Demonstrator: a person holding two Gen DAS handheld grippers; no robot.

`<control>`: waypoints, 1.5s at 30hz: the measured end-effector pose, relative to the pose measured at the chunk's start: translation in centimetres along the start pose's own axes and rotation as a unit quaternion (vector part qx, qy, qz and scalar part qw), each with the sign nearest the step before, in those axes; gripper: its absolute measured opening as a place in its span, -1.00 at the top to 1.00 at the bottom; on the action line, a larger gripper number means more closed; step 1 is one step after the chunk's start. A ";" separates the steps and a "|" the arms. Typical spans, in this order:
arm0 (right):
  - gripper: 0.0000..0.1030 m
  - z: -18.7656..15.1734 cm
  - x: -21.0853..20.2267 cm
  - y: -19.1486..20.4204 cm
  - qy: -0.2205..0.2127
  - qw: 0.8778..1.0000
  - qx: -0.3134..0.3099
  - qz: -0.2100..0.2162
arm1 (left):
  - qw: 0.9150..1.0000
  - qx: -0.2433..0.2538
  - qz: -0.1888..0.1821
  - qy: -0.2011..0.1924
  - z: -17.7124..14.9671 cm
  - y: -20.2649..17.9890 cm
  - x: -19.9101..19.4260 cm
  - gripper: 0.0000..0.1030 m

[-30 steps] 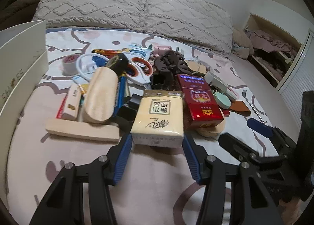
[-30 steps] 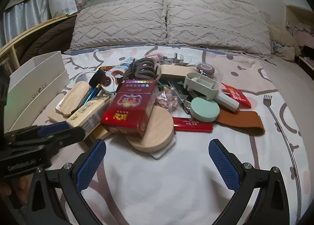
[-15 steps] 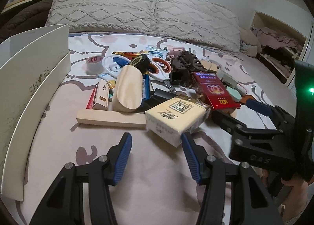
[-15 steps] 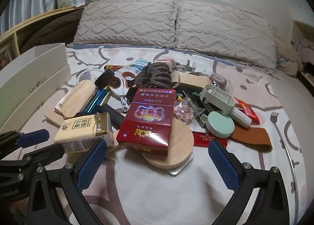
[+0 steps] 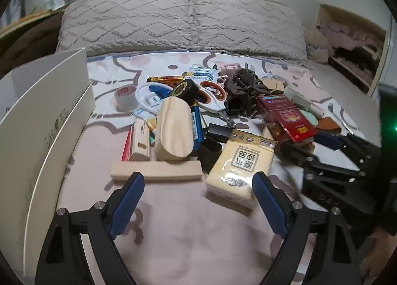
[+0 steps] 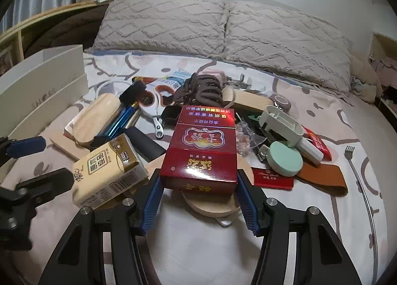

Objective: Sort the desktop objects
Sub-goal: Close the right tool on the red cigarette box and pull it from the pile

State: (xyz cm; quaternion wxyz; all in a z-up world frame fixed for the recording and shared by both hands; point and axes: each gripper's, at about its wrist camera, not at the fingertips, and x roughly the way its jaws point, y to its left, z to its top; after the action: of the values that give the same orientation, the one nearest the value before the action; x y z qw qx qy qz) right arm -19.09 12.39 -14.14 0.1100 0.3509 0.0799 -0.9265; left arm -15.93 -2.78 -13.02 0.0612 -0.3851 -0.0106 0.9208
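Note:
A heap of small objects lies on the bed. My right gripper (image 6: 198,185) is shut on a red cigarette carton (image 6: 202,153), its blue pads on the carton's two sides; the carton rests on a round wooden disc (image 6: 211,204). The carton also shows in the left wrist view (image 5: 287,116). My left gripper (image 5: 198,193) is open and empty. A cream tissue pack (image 5: 242,165) lies just inside its right finger; it also shows in the right wrist view (image 6: 108,169). A flat wooden bar (image 5: 156,172) lies in front of its left finger.
A white shoe box (image 5: 39,121) stands open at the left. In the heap are an oval wooden block (image 5: 175,131), scissors (image 6: 155,105), a brown hair claw (image 6: 201,87), a tape roll (image 5: 125,97), a mint round case (image 6: 285,158) and a brown leather strap (image 6: 325,178). Pillows (image 6: 223,29) lie behind.
My left gripper let go of the tissue pack, opened wide and pulled back. My right gripper moved forward and closed on the red carton.

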 end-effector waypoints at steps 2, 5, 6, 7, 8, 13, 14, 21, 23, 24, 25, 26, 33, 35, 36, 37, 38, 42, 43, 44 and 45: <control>-0.12 -0.2 -0.4 -0.3 -0.004 1.000 0.008 0.001 | 1.000 0.008 -0.017 0.005 0.1 -0.2 0.4 -0.73; -0.12 -0.6 -0.7 -0.7 -0.002 1.000 0.018 0.007 | 0.998 0.019 -0.056 0.021 0.1 -0.7 1.0 -0.73; -0.12 -0.7 -0.8 -0.8 0.000 1.000 0.021 0.008 | 0.998 0.020 -0.061 0.024 0.1 -0.8 1.2 -0.73; -0.12 -0.9 -0.9 -1.0 0.002 1.000 0.024 0.010 | 0.997 0.021 -0.064 0.026 0.1 -0.9 1.3 -0.73; -0.12 -1.1 -1.0 -1.1 0.005 0.999 0.029 0.013 | 0.997 0.020 -0.068 0.027 0.2 -0.9 1.4 -0.73; -0.12 -2.3 -2.0 -2.1 0.011 0.998 0.057 0.027 | 0.996 0.004 -0.079 0.036 0.3 -0.7 2.3 -0.72; -0.12 -2.5 -2.3 -2.4 0.012 0.998 0.062 0.030 | 0.996 0.005 -0.079 0.040 0.2 -0.7 2.6 -0.68; -0.12 -3.8 -3.2 -3.1 0.019 0.995 0.084 0.041 | 0.995 0.040 -0.080 0.042 -0.1 -2.0 2.7 -0.16; -0.12 -4.1 -3.6 -3.2 0.019 0.995 0.086 0.036 | 0.995 0.041 -0.081 0.039 -0.2 -2.0 2.5 -0.15; -0.12 -4.2 -3.7 -3.2 0.019 0.995 0.087 0.036 | 0.995 0.039 -0.082 0.036 -0.2 -2.0 2.3 -0.14; -0.12 -4.4 -3.9 -3.3 0.019 0.995 0.088 0.036 | 0.995 0.037 -0.083 0.035 -0.2 -1.8 2.2 -0.14; -0.12 -4.6 -4.1 -3.3 0.020 0.995 0.090 0.036 | 0.995 0.032 -0.083 0.034 -0.3 -1.7 1.9 -0.14; -0.12 -6.6 -5.5 -3.9 0.030 0.992 0.111 0.054 | 0.995 0.025 -0.078 0.054 -1.9 -2.0 0.8 -0.13; -0.12 -7.1 -5.6 -4.2 0.035 0.990 0.124 0.062 | 0.995 0.044 -0.068 0.055 -2.4 -2.8 0.6 -0.13; -0.12 -7.2 -5.7 -4.4 0.036 0.989 0.130 0.064 | 0.995 0.050 -0.065 0.055 -2.6 -3.1 0.4 -0.13; -0.12 -7.4 -5.8 -4.5 0.036 0.988 0.136 0.065 | 0.995 0.057 -0.064 0.055 -2.7 -3.4 0.2 -0.13; -0.12 -7.6 -6.1 -4.7 0.035 0.987 0.142 0.066 | 0.995 0.059 -0.065 0.054 -2.9 -3.6 0.0 -0.13; -0.12 -8.4 -6.7 -5.0 0.036 0.985 0.154 0.072 | 0.994 0.068 -0.064 0.054 -4.0 -4.1 -0.9 -0.13; -0.12 -8.6 -6.7 -4.9 0.038 0.984 0.156 0.075 | 0.994 0.072 -0.062 0.054 -4.3 -4.3 -1.1 -0.13; -0.13 -8.7 -6.8 -4.9 0.039 0.984 0.157 0.078 | 0.994 0.075 -0.062 0.054 -4.6 -4.4 -1.4 -0.13; -0.13 -8.9 -7.0 -4.8 0.039 0.984 0.157 0.079 | 0.994 0.075 -0.063 0.054 -4.8 -4.4 -1.6 -0.13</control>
State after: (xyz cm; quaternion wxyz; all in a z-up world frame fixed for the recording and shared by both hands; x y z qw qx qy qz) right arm -9.64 20.05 -15.70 0.1232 0.4045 -0.0901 -0.9017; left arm -10.97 1.30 -14.99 0.1478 -0.4269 0.0375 0.8913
